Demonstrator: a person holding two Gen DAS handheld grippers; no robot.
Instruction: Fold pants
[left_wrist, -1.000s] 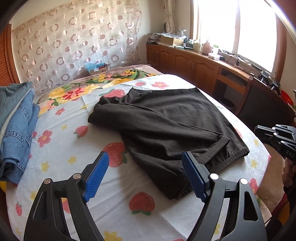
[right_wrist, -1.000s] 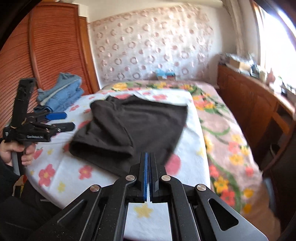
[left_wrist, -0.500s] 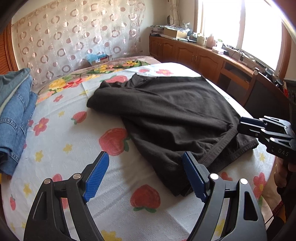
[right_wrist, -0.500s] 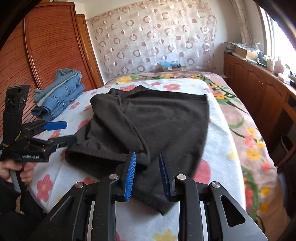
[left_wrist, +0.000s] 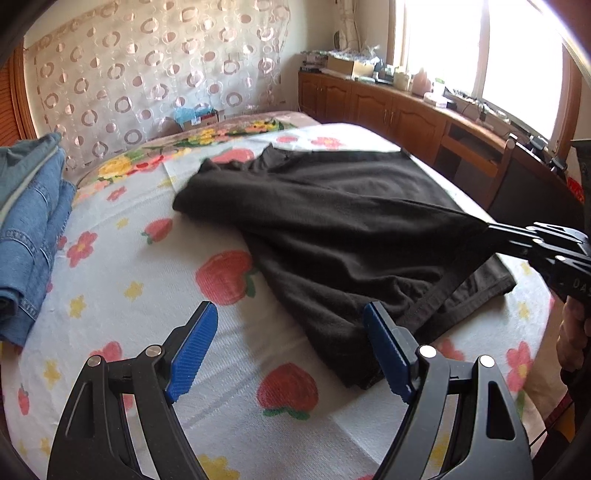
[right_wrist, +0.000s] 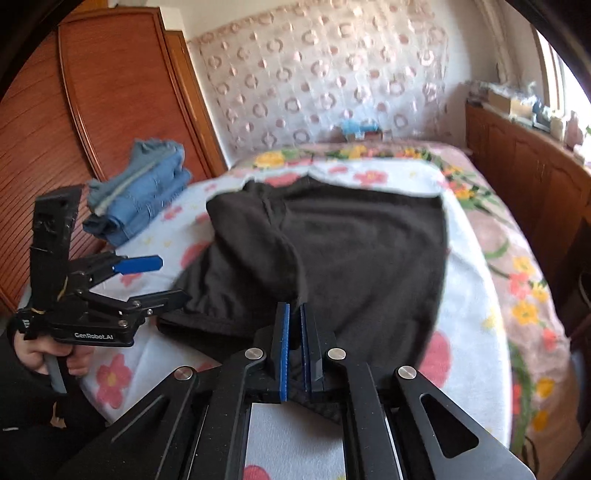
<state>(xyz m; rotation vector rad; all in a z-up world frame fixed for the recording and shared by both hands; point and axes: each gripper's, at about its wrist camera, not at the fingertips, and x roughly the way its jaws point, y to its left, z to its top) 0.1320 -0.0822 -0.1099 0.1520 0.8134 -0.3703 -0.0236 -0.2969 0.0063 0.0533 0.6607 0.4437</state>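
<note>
Black pants (left_wrist: 343, 221) lie spread on a floral bedsheet (left_wrist: 129, 266); they also show in the right wrist view (right_wrist: 362, 251). My right gripper (right_wrist: 293, 314) is shut on the top layer of the pants at their near edge and lifts it into a taut ridge; it also shows from the left wrist view (left_wrist: 491, 229). My left gripper (left_wrist: 288, 328) is open and empty, low over the sheet, its right pad (left_wrist: 384, 347) beside the pants' near corner. It also shows in the right wrist view (right_wrist: 159, 280).
A stack of folded blue jeans (left_wrist: 29, 229) lies at the left of the bed. A wooden cabinet (left_wrist: 406, 110) with clutter runs under the window on the right. A wooden wardrobe (right_wrist: 92, 122) stands at the left. A patterned curtain (left_wrist: 147, 74) hangs behind.
My right gripper moved in to the pants' near edge, closed on the top layer and lifted it. My left gripper came a little lower and closer to the pants, still open.
</note>
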